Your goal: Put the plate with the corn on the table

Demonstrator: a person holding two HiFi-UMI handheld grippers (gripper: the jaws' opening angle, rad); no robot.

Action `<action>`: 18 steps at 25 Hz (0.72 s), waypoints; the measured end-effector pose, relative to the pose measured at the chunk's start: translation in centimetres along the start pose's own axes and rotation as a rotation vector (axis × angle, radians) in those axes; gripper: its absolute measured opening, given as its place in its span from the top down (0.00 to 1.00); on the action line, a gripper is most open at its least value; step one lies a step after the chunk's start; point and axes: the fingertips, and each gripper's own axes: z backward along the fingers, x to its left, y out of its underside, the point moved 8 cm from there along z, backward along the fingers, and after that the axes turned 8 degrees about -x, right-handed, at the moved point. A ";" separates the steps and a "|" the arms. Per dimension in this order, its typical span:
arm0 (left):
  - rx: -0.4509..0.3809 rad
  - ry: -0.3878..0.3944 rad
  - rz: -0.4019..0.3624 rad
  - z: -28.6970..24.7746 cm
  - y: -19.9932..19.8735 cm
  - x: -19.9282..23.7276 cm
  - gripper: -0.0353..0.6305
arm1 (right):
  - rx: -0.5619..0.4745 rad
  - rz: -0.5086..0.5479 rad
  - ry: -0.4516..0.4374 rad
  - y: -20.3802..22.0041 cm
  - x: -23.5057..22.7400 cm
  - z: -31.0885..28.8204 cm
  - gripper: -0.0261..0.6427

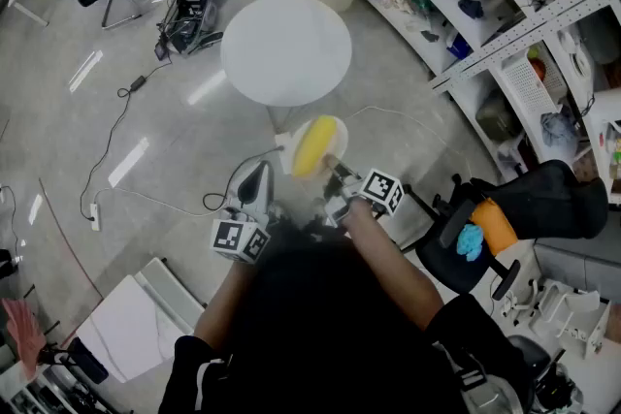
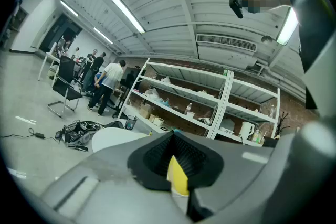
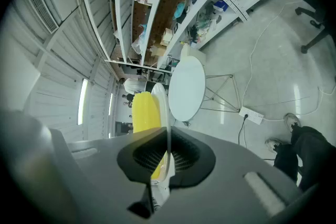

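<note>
The stiff, breakable plate [image 3: 161, 107] is pinched at its rim by the right tool [image 3: 168, 150], the left tool [image 2: 177, 165] is closed on nothing, and the corn [image 3: 144, 113] could easily be rolled off.

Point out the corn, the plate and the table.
corn [image 1: 312, 150]: head view, middle of the cob.
plate [image 3: 163, 107]: right gripper view, its white rim, edge-on.
table [image 1: 286, 48]: head view, centre of its top.

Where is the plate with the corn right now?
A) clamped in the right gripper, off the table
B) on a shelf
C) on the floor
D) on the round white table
A: the right gripper has its jaws shut on the rim of the plate, which carries the corn; the table stands beyond it.
</note>
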 end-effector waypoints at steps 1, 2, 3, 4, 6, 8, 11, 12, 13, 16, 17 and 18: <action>0.001 0.000 0.000 0.0 0.0 0.0 0.94 | 0.001 0.002 -0.005 0.0 0.0 0.0 0.93; 0.001 0.001 0.001 0.0 0.0 0.0 0.94 | 0.002 0.003 -0.008 0.1 0.0 0.0 0.93; 0.001 0.001 0.001 0.0 0.0 0.0 0.94 | 0.003 0.003 -0.010 0.1 0.0 0.0 0.93; 0.000 0.002 0.000 0.0 0.0 0.0 0.94 | 0.004 0.004 -0.011 0.2 0.0 0.0 0.93; 0.000 0.002 -0.001 0.0 0.0 -0.1 0.94 | 0.006 0.002 -0.009 0.2 0.0 0.0 0.93; 0.001 0.000 -0.003 0.1 0.2 -0.2 0.94 | 0.008 -0.007 0.000 0.2 -0.1 0.2 0.93; 0.000 -0.003 -0.008 0.1 0.3 -0.4 0.94 | 0.010 0.013 0.000 -0.1 -0.1 0.3 0.93; 0.000 -0.003 -0.009 0.1 0.3 -0.5 0.94 | 0.010 0.018 -0.001 -0.1 -0.1 0.3 0.93; -0.001 -0.004 -0.010 0.0 0.3 -0.5 0.94 | 0.009 0.020 -0.001 -0.2 0.0 0.3 0.93; -0.002 -0.004 -0.013 0.0 0.3 -0.8 0.94 | 0.004 0.015 0.011 -0.4 0.0 0.6 0.93; -0.003 -0.006 -0.014 0.1 0.3 -0.8 0.94 | 0.004 0.014 0.013 -0.4 0.0 0.7 0.92; -0.004 -0.009 -0.016 0.1 0.3 -0.9 0.94 | 0.006 0.017 0.008 -0.5 -0.1 0.7 0.92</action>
